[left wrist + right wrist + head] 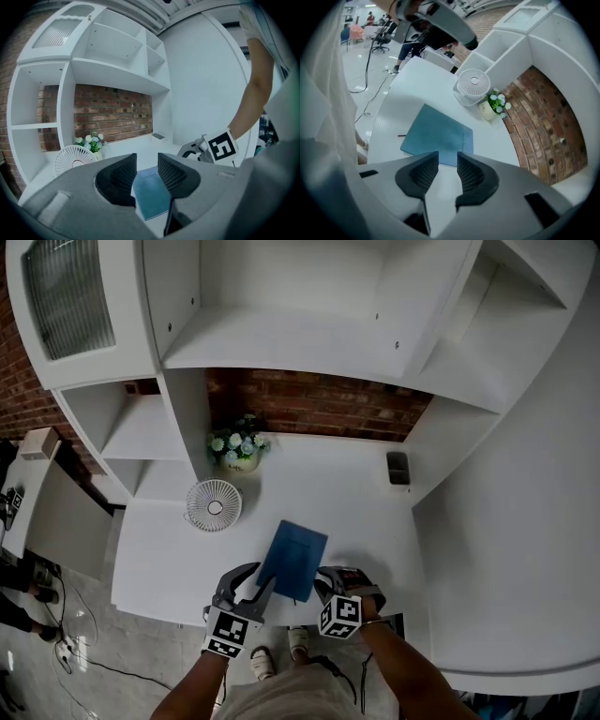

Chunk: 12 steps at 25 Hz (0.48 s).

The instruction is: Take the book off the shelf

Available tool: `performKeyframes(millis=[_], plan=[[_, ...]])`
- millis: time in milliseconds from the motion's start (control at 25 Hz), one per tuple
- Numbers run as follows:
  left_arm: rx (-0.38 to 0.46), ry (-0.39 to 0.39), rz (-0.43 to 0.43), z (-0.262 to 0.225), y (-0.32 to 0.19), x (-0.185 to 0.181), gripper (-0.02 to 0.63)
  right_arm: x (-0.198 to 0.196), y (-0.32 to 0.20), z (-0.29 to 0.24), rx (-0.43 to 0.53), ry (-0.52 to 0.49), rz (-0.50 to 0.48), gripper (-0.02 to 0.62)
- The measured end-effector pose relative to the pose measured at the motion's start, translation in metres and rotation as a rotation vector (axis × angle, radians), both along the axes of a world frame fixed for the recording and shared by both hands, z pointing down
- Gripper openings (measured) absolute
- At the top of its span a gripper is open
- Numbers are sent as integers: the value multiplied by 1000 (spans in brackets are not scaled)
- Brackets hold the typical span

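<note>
A blue book (293, 559) lies flat on the white desk (169, 559), near its front edge. My left gripper (255, 579) hovers at the book's near left corner. Its jaws stand apart in the left gripper view, and the book (152, 192) shows on the desk beyond the left gripper (147, 164), not pinched. My right gripper (325, 583) is just off the book's near right corner. The right gripper (448, 161) is open with nothing between its pads, and the book (438, 136) lies a little ahead of its tips.
A small white fan (214, 504) and a pot of flowers (238, 448) stand at the back left of the desk. A small dark holder (397, 468) sits at the back right. White shelves (281, 343) rise above a brick wall (319, 404).
</note>
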<state>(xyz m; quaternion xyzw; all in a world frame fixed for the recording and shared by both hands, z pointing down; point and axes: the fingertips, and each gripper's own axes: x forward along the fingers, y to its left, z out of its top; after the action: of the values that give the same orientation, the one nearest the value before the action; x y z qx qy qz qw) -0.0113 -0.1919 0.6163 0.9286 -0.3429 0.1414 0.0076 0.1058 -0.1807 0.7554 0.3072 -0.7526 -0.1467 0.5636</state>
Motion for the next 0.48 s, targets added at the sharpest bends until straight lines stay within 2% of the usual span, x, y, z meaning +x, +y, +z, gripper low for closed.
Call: performKeyframes(millis=[480], plan=[[-56, 37, 10, 6, 5, 0, 143, -21, -8, -57, 42, -484, 299, 86]])
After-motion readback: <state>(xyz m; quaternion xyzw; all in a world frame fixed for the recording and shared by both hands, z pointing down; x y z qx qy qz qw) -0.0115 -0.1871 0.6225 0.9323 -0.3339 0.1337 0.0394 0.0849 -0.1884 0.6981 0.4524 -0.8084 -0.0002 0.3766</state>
